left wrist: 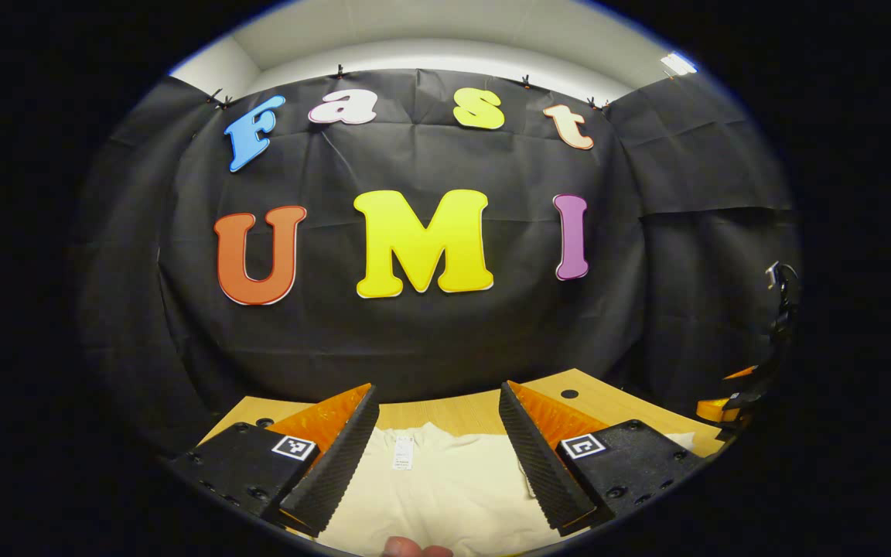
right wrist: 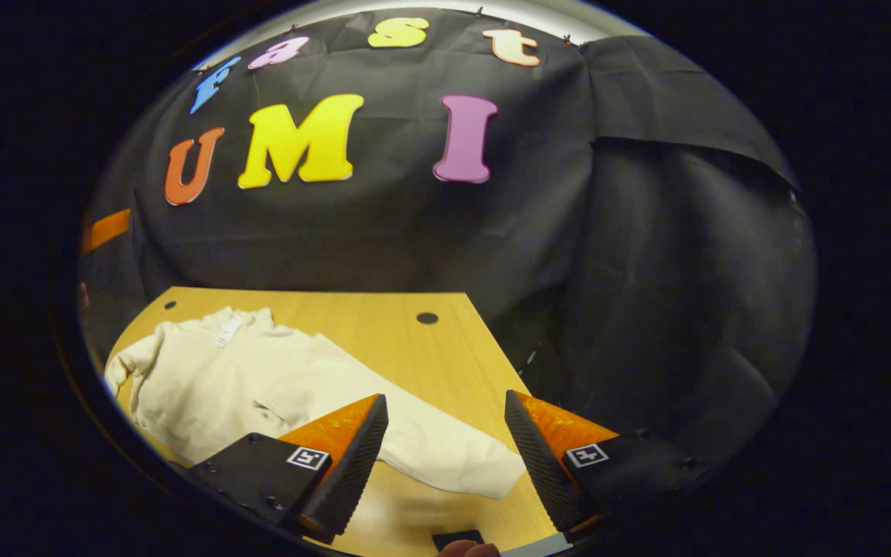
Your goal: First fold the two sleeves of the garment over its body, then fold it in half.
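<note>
The cream long-sleeved cotton garment [right wrist: 260,379] lies flat on the light wooden table [right wrist: 414,340], one sleeve [right wrist: 445,456] stretched toward the table's edge. The left gripper [left wrist: 439,449] and the right gripper [right wrist: 445,464] both hover released, grasping nothing. Risk: pinching only the cuff's top layer could drag the body askew, or the sleeve could slide off the edge.

The sweatshirt [right wrist: 260,379] lies flat on the bench [right wrist: 414,340], one sleeve [right wrist: 445,456] stretched toward the bench's right edge.
</note>
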`<state>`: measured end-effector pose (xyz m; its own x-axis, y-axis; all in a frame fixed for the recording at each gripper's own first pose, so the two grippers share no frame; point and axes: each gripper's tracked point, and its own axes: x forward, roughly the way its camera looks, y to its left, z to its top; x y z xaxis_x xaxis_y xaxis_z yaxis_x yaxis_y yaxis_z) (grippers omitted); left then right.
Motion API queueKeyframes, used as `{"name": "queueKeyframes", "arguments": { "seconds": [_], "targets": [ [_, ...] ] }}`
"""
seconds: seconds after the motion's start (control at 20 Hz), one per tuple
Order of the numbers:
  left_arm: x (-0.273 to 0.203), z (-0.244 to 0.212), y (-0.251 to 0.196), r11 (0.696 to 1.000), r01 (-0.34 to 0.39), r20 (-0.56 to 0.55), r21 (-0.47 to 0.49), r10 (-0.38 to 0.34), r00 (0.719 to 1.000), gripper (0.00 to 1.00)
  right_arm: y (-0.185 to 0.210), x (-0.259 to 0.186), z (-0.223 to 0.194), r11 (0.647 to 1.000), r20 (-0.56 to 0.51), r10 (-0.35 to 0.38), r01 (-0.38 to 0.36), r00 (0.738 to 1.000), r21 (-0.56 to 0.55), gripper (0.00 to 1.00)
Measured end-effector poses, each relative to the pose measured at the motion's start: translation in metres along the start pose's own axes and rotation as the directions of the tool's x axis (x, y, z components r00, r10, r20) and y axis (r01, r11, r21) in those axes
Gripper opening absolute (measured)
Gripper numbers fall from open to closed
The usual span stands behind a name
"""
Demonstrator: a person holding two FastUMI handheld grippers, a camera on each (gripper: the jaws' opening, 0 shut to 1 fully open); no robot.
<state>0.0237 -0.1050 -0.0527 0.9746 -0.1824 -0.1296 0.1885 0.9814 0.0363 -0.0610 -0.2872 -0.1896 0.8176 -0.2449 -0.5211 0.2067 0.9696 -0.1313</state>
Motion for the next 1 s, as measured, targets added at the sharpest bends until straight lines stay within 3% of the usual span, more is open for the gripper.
{"name": "queueKeyframes", "arguments": {
  "seconds": [0.1,0.25,0.45,0.7,0.9,1.0],
  "targets": [
    [0.002,-0.003,-0.004,1.0,0.011,-0.011,0.009,-0.011,1.0,0.99,-0.021,0.011,-0.027,0.999,-0.062,-0.036,0.036,0.997,-0.004,0.94],
    [0.004,-0.012,-0.009,1.0,0.018,-0.034,0.016,-0.018,0.999,0.99,-0.027,0.032,-0.071,1.0,-0.17,-0.024,0.024,0.985,-0.005,0.95],
    [0.003,-0.017,-0.014,1.0,0.025,-0.055,0.011,-0.024,0.998,0.99,-0.033,0.062,-0.134,1.0,-0.348,-0.006,0.01,0.937,0.011,0.94],
    [0.0,-0.027,-0.011,1.0,0.014,-0.088,0.024,-0.012,0.996,0.99,-0.047,0.075,-0.154,0.992,-0.427,-0.037,0.085,0.904,0.095,0.96],
    [0.0,-0.029,-0.005,1.0,-0.003,-0.101,0.025,0.006,0.995,0.99,-0.04,0.08,-0.166,0.983,-0.447,0.011,0.072,0.894,0.169,0.96],
    [0.0,-0.032,-0.006,1.0,-0.005,-0.115,0.02,0.007,0.993,0.99,-0.036,0.08,-0.164,0.982,-0.444,0.023,0.063,0.896,0.178,0.82]
  ]
}}
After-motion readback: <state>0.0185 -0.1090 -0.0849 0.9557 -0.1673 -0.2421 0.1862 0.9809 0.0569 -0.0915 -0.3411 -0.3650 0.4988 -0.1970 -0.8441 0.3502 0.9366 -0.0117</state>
